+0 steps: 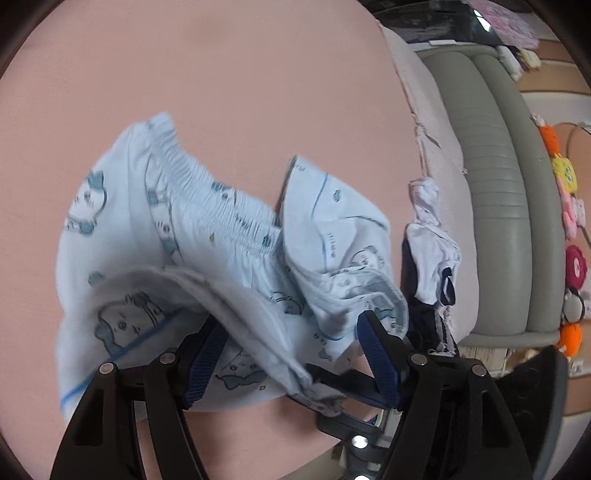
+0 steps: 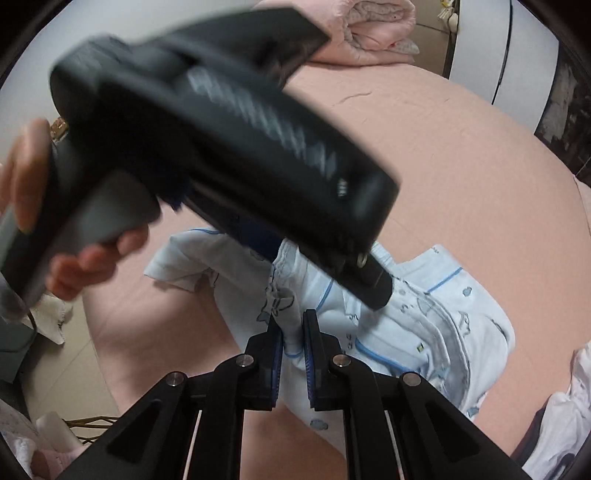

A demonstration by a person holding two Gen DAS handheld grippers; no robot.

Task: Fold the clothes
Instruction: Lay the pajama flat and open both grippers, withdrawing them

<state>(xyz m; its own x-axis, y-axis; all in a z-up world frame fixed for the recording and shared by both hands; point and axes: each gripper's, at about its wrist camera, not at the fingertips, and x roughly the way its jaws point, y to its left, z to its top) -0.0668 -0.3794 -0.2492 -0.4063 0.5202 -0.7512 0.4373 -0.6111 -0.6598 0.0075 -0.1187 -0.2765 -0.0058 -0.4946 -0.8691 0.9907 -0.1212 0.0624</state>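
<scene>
Light blue pyjama clothes (image 1: 155, 236) with a cartoon print and a gathered elastic waistband lie bunched on the pink bed sheet (image 1: 258, 92). My left gripper (image 1: 293, 356) is open, its blue-padded fingers (image 1: 382, 360) wide apart with loose folds of the cloth draped between and over them. In the right wrist view my right gripper (image 2: 293, 350) is shut on a fold of the light blue cloth (image 2: 406, 332), held up from the sheet. The left gripper's black body (image 2: 221, 129), blurred and held by a hand (image 2: 85, 266), crosses above the garment.
A white and navy garment (image 1: 432, 258) lies at the bed's edge beside a grey padded headboard (image 1: 495, 184) with colourful plush ornaments (image 1: 565, 177). A folded pink blanket (image 2: 369, 29) sits at the far end. More white clothing (image 2: 565, 417) lies at right; floor (image 2: 66, 350) shows at left.
</scene>
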